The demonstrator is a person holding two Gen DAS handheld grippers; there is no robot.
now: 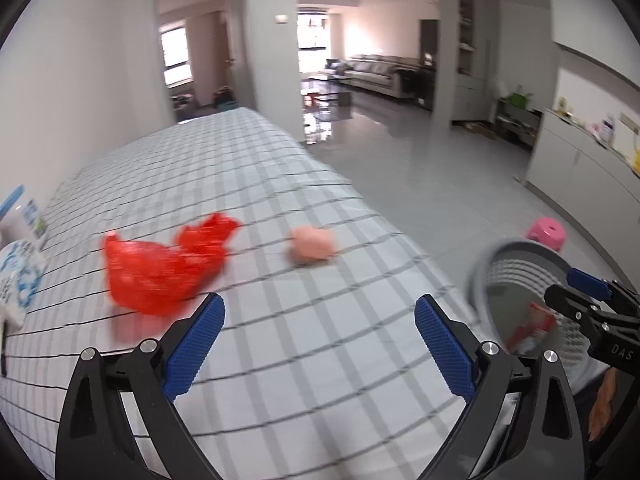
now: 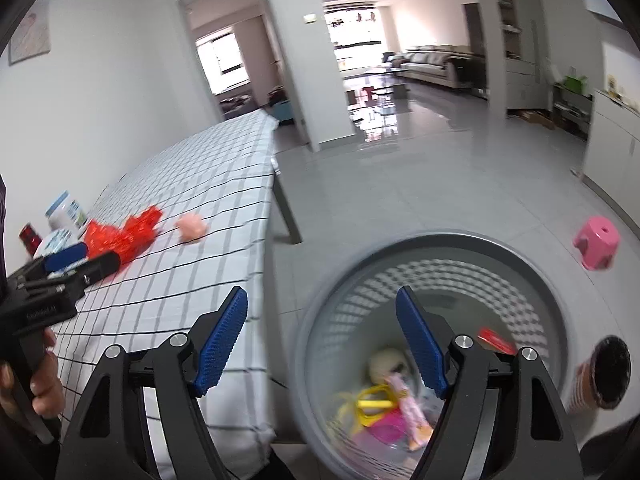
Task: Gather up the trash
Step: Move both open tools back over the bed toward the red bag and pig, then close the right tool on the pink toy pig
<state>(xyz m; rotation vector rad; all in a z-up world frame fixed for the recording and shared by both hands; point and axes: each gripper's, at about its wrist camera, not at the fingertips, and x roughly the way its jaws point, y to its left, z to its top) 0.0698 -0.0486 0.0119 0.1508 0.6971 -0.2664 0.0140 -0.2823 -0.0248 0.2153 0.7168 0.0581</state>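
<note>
A crumpled red plastic bag (image 1: 164, 264) and a pink crumpled wad (image 1: 312, 245) lie on the checked tablecloth (image 1: 280, 360). My left gripper (image 1: 318, 344) is open and empty above the cloth, just short of the red bag. My right gripper (image 2: 322, 340) is open and empty over the rim of the grey trash bin (image 2: 440, 248), which holds several coloured wrappers (image 2: 384, 408). The bag (image 2: 124, 236) and wad (image 2: 193, 229) also show in the right wrist view. The right gripper (image 1: 592, 300) shows in the left wrist view above the bin (image 1: 480, 264).
A white jar (image 2: 66, 210), a tissue pack (image 1: 18, 276) and a red item (image 2: 30, 238) stand at the table's left edge by the wall. A paper cup (image 2: 600, 376) is beside the bin. A pink stool (image 2: 596, 242) stands on the grey tile floor.
</note>
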